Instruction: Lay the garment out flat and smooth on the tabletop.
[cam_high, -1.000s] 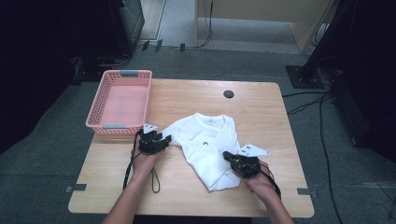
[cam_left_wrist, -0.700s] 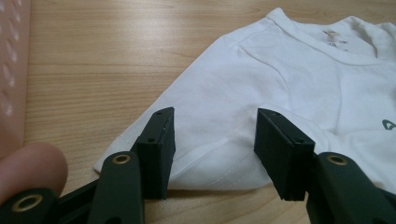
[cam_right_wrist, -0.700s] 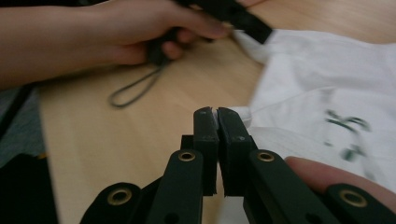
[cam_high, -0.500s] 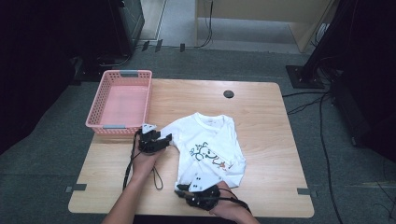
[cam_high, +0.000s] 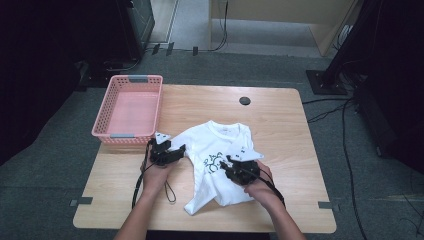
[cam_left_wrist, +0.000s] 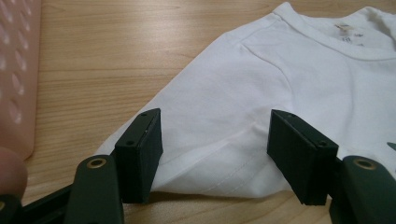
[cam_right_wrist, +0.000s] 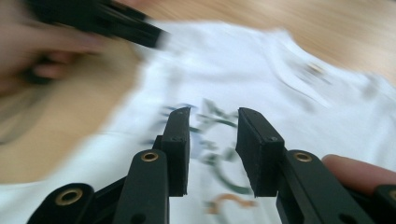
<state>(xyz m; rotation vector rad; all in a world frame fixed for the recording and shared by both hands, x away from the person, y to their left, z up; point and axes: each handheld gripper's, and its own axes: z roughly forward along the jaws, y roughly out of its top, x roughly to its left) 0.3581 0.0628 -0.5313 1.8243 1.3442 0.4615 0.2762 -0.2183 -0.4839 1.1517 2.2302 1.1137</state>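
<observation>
While both jaws had just been opening, the left gripper (cam_left_wrist: 215, 158) straddled the white shirt (cam_high: 220, 155) sleeve unclamped; the right gripper (cam_right_wrist: 212, 149) gaped narrowly, empty, so the fold risked springing loose on the bench (cam_high: 280, 115).

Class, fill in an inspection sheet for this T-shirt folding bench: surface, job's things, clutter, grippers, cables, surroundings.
Surface: wooden table, round dark grommet near its far edge.
Job's things: white T-shirt, partly folded, print showing.
Clutter: pink basket at the table's left, nothing seen in it.
Grippers: left gripper open, jaws either side of the sleeve edge, just been opening; right gripper open over the print, just been opening.
Cables: one trails from each gripper; more on the floor beyond.
Surroundings: grey floor, dark stand base at right.
</observation>
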